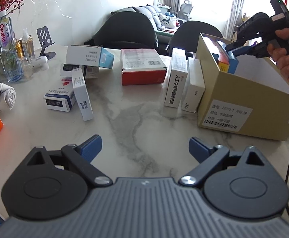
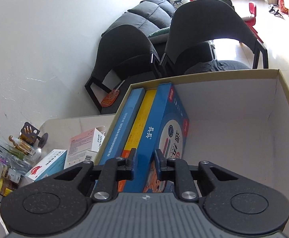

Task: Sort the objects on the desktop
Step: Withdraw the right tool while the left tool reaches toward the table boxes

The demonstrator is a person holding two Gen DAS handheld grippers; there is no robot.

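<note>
**Blue box going into the carton, right tongs pinching it**

Right tongs (image 2: pixel 145 165) were pinching the blue box (image 2: pixel 164 132) by its narrow spine, pads on either face, low centre of the right wrist view. The box stood on edge inside the carton (image 2: pixel 281 107), against a yellow box (image 2: pixel 142 123) and a second blue one (image 2: pixel 124 125) packed along the carton's left wall. The right part of the carton was bare. In the left wrist view the right tongs (image 1: pixel 232 50) appeared at upper right, reaching into the carton (image 1: pixel 241 91) from above.

Left tongs (image 1: pixel 145 146) were spread, pinching nothing, hovering over bare counter (image 1: pixel 128 117) at lower centre.

Judgement: the step is seating and releasing. To do it well, keep the box upright and flush to the yellow one, confirm its bottom edge rests on the carton floor, then part the tongs only slightly and lift straight out so the box does not topple rightward.

Still to sort: red box (image 1: pixel 143 66) at centre, two white boxes (image 1: pixel 176 77) leaning beside the carton, others at left.
</note>
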